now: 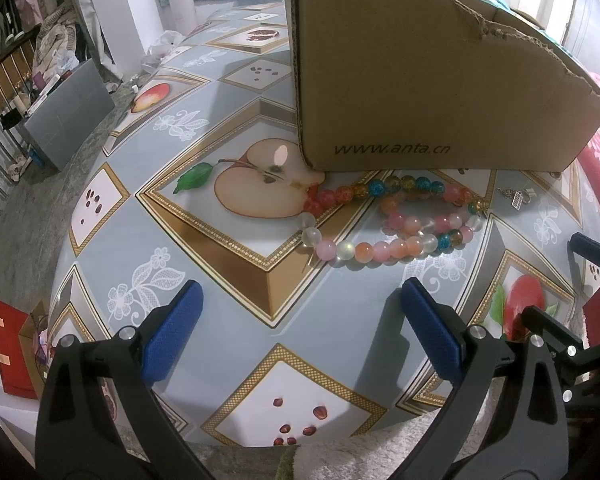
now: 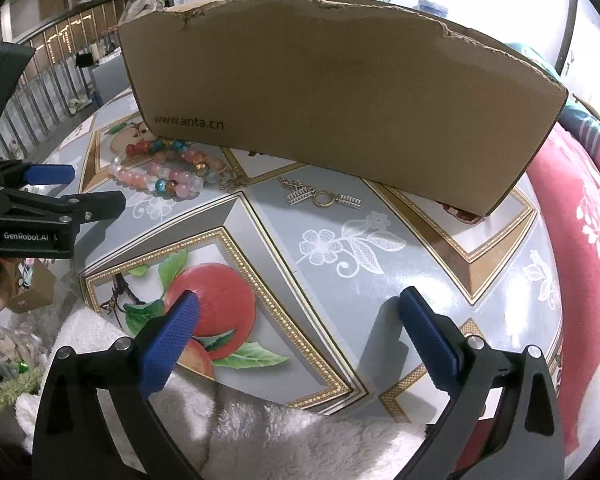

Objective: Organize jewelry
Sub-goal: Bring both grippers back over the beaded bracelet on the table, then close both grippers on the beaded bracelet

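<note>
Two cameras, one on each gripper, look low across the same table.

The left camera sits behind the left gripper [image 1: 300, 300] and faces the cardboard box [image 1: 440, 80], with the bead necklace [image 1: 388, 216] close in front. The right camera sits behind the right gripper [image 2: 300, 308], a bit to the right, and faces the same cardboard box [image 2: 340, 92]. Both see the bead necklace [image 2: 168, 168], the small metal clasp [image 2: 324, 198] and the table [image 2: 300, 264]. The right camera also sees the left gripper [image 2: 76, 186] at its left edge.
</note>
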Action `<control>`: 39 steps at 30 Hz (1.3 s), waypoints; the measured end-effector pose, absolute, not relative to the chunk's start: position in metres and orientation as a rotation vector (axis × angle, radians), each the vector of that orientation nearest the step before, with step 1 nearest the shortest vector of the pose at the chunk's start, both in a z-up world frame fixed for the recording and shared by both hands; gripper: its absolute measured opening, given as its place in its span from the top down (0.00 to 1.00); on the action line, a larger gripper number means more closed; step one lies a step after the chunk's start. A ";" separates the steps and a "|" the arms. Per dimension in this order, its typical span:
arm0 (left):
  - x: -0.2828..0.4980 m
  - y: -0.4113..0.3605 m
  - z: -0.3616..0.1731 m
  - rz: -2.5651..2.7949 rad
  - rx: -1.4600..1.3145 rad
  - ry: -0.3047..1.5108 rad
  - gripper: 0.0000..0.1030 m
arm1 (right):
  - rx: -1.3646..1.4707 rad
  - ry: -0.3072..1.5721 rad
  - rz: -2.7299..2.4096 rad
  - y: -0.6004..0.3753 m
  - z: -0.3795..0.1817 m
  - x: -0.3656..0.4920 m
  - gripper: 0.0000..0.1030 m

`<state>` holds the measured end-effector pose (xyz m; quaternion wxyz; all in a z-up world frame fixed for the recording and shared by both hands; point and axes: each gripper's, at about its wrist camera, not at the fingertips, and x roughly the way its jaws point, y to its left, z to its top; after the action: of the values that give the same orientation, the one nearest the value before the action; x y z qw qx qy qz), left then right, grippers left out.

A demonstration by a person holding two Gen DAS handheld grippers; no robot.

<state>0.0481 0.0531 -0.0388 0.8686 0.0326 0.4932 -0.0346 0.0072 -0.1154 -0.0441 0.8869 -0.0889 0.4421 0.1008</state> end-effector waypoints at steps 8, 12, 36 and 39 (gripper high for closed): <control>0.046 0.053 -0.038 -0.089 0.078 1.016 0.07 | -0.147 0.924 0.211 -0.124 -0.040 0.008 0.06; 0.047 0.052 -0.036 -0.094 0.093 1.007 0.07 | -0.025 0.890 0.257 -0.140 -0.028 0.008 0.06; 0.063 0.063 -0.022 -0.210 0.014 0.897 0.63 | 0.162 0.937 0.537 -0.092 -0.022 0.062 0.70; 0.066 0.063 -0.026 -0.221 0.009 0.910 0.68 | 0.137 0.948 0.524 -0.087 -0.025 0.067 0.71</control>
<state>0.0665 0.0628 -0.0256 0.8924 0.0044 0.4384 -0.1066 0.0670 -0.0867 -0.0253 0.8548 0.0652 0.4506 0.2490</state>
